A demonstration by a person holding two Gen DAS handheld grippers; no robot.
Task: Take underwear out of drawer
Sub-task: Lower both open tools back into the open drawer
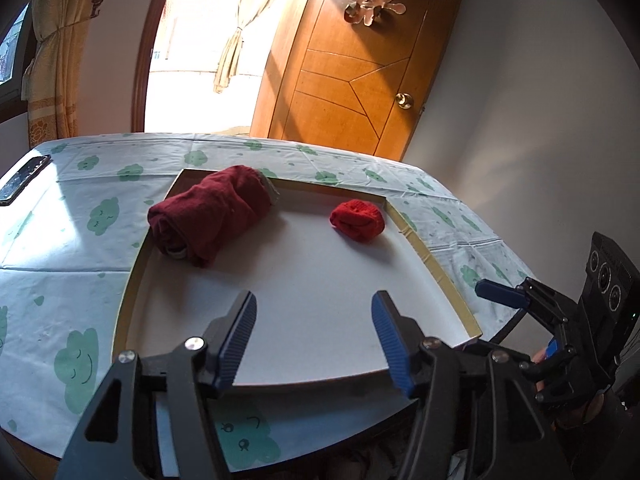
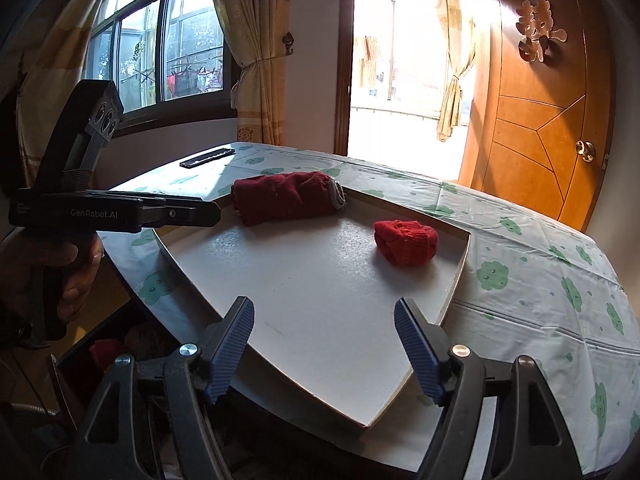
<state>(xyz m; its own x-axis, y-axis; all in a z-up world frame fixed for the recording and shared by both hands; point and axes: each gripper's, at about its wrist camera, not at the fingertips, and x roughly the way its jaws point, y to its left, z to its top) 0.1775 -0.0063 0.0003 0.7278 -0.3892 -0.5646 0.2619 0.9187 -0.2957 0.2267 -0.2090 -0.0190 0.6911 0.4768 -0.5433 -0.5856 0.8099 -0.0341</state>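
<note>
Reaching Back for the Next Piece

Hovering side by side over the near edge of the shallow white cardboard tray (image 1: 432, 264), the left gripper (image 1: 314, 340) and right gripper (image 2: 324, 350) both stand with jaws apart and nothing between them. A rolled dark-red knit underwear bundle (image 1: 208, 216) with a grey waistband and a small bright-red knitted roll (image 2: 406, 242) lie well apart in the tray, on the cloud-printed plastic tablecloth (image 2: 540, 280). Below the table's edge, an open dark drawer (image 2: 116, 340) shows more red fabric, blurred. Judged best: dip one gripper low into the drawer, pinch the soft roll across its middle so it stays wound, and lift clear of the edge.
</note>
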